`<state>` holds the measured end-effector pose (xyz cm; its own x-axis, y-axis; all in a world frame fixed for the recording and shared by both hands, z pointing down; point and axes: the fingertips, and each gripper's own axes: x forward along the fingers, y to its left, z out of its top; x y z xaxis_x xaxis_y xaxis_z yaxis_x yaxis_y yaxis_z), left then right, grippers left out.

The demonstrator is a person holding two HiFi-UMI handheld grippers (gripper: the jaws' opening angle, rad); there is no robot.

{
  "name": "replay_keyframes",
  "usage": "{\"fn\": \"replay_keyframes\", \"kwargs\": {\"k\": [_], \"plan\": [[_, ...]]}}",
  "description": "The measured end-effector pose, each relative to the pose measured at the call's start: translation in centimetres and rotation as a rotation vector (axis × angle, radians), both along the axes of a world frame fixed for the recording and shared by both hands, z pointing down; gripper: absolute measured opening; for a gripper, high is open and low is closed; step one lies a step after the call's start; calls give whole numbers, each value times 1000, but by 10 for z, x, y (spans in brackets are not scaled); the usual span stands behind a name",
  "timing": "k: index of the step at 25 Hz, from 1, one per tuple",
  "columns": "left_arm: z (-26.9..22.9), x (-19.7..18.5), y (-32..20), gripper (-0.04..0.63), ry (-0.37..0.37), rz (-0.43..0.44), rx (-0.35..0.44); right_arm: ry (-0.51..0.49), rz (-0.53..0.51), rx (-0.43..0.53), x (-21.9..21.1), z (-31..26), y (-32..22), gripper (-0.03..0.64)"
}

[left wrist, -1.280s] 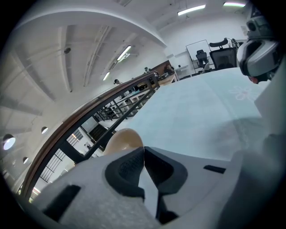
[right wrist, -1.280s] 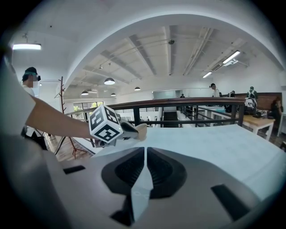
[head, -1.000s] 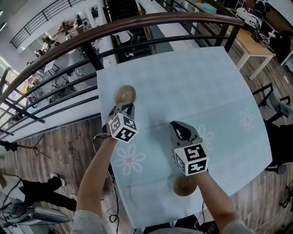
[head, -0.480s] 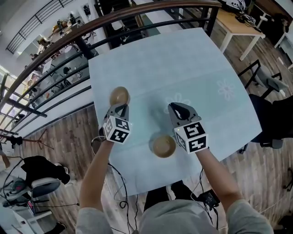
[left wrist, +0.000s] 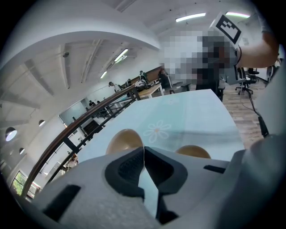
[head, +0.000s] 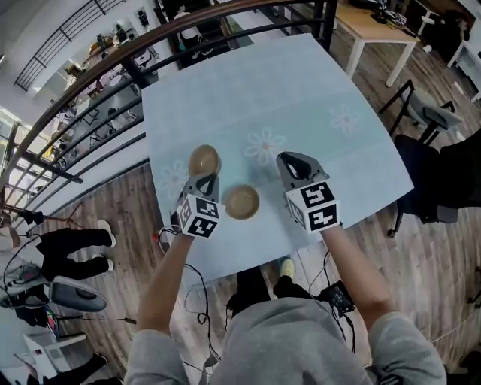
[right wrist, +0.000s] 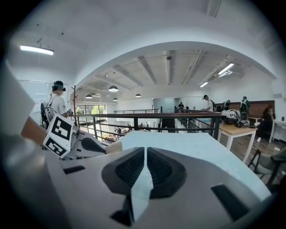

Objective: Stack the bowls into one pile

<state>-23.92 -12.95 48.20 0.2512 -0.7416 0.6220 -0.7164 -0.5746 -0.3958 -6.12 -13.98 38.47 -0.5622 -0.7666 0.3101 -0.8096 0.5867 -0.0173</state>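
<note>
Two tan bowls are on or over the pale blue flowered tablecloth [head: 301, 90]. My left gripper [head: 209, 179] [left wrist: 144, 150] is shut on the near rim of one bowl [head: 204, 159] [left wrist: 123, 139], which shows just past its left finger. The second bowl [head: 242, 202] [left wrist: 193, 151] sits on the cloth between the two grippers, near the table's front edge. My right gripper [head: 295, 159] [right wrist: 145, 152] hovers to the right of it, jaws together and nothing between them. The left gripper [right wrist: 89, 145] also shows at the left of the right gripper view.
A dark railing with a wooden handrail [head: 150, 45] runs behind the table. A wooden table [head: 376, 19] and a dark chair [head: 428, 113] stand at the right. Cables [head: 338, 297] lie on the wood floor near my feet. Another person's legs [head: 75, 244] are at the left.
The table has slid up and away in the head view. The held bowl stayed at the left gripper's tips and came nearer the second bowl. Both grippers stayed shut.
</note>
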Motion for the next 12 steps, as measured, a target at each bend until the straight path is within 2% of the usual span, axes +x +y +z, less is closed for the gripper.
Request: {"fn": "replay_keyframes", "kwargs": {"k": [4, 12], "plan": [[8, 34, 49, 23, 5, 3, -20, -9, -10, 8, 24, 0, 35, 38], [23, 67, 83, 23, 20, 20, -71, -9, -17, -19, 35, -3, 68, 38]]}}
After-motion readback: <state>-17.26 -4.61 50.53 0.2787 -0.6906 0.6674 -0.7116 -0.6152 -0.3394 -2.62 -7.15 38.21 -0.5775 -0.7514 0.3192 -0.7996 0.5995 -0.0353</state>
